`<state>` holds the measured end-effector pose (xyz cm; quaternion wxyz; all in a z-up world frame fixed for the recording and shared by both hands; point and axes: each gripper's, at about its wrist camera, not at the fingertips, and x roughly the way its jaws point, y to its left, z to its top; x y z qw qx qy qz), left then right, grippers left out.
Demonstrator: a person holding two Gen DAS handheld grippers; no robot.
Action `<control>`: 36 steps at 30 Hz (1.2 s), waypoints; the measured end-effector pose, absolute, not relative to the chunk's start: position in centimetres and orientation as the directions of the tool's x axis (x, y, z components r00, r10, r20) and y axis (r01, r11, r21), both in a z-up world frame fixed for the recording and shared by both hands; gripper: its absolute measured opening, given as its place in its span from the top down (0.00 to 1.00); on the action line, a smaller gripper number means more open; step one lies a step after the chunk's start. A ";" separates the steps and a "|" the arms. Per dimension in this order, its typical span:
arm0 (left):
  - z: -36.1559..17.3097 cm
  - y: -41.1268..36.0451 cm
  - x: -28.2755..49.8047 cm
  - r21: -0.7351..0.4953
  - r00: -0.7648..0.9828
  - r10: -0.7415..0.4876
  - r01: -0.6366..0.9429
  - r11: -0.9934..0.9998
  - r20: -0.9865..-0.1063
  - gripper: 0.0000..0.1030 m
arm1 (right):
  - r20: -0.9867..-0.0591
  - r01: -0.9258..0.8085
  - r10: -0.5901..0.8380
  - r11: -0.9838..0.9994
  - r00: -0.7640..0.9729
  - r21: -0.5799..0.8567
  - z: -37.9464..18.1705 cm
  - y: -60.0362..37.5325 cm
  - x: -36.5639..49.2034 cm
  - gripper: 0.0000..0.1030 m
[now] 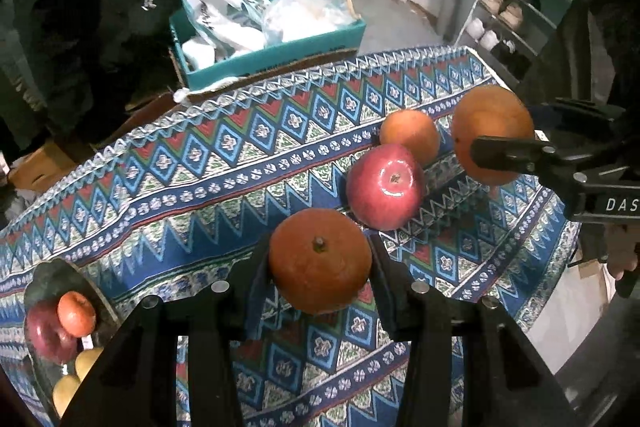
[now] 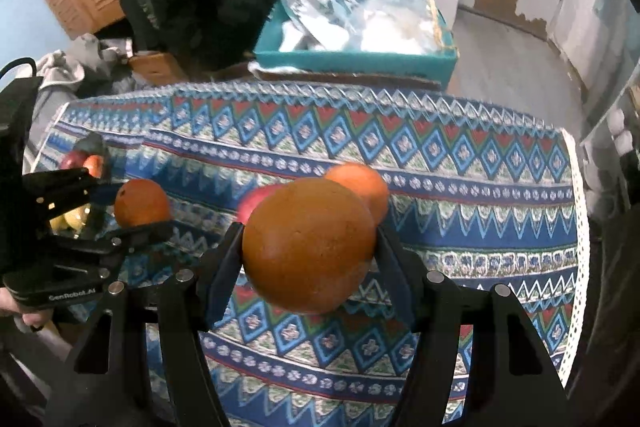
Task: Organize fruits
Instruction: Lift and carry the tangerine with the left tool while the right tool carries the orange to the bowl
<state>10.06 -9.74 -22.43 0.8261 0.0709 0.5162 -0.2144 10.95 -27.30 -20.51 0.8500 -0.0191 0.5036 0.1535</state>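
Note:
My left gripper [image 1: 320, 267] is shut on an orange with a stem [image 1: 320, 259], held above the patterned tablecloth [image 1: 200, 195]. At the right of this view, my right gripper [image 1: 520, 131] holds a second orange [image 1: 492, 135]. A red apple [image 1: 386, 187] and a smaller orange [image 1: 410, 135] lie on the cloth between them. In the right wrist view, my right gripper [image 2: 310, 255] is shut on the big orange [image 2: 310, 245]. It half hides the red apple [image 2: 256, 201] and the loose orange [image 2: 360, 187]. The left gripper [image 2: 120, 205] with its orange [image 2: 142, 203] is at the left.
A bowl [image 1: 48, 265] at the cloth's left end holds a red apple, an orange-red fruit and yellow fruits. Behind the table stands a teal box [image 1: 280, 55] stuffed with bags. A shoe rack [image 1: 520, 7] is at the far right. The table's right edge [image 2: 576, 227] drops to the floor.

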 end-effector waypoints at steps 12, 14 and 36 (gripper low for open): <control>-18.5 -6.7 7.9 -0.115 0.444 -0.299 0.395 0.912 -0.845 0.55 | -0.816 -0.359 0.298 0.926 0.496 0.120 -16.6 -23.3 9.9 0.37; -17.9 -6.1 7.5 -0.122 0.451 -0.306 0.391 0.912 -0.838 0.55 | -0.809 -0.372 0.311 0.920 0.499 0.125 -16.1 -22.5 9.8 0.37; -13.2 3.4 3.9 -0.131 0.584 -0.258 0.251 0.959 -0.769 0.55 | -0.750 -0.538 0.440 0.832 0.494 0.134 -11.7 -12.4 8.6 0.37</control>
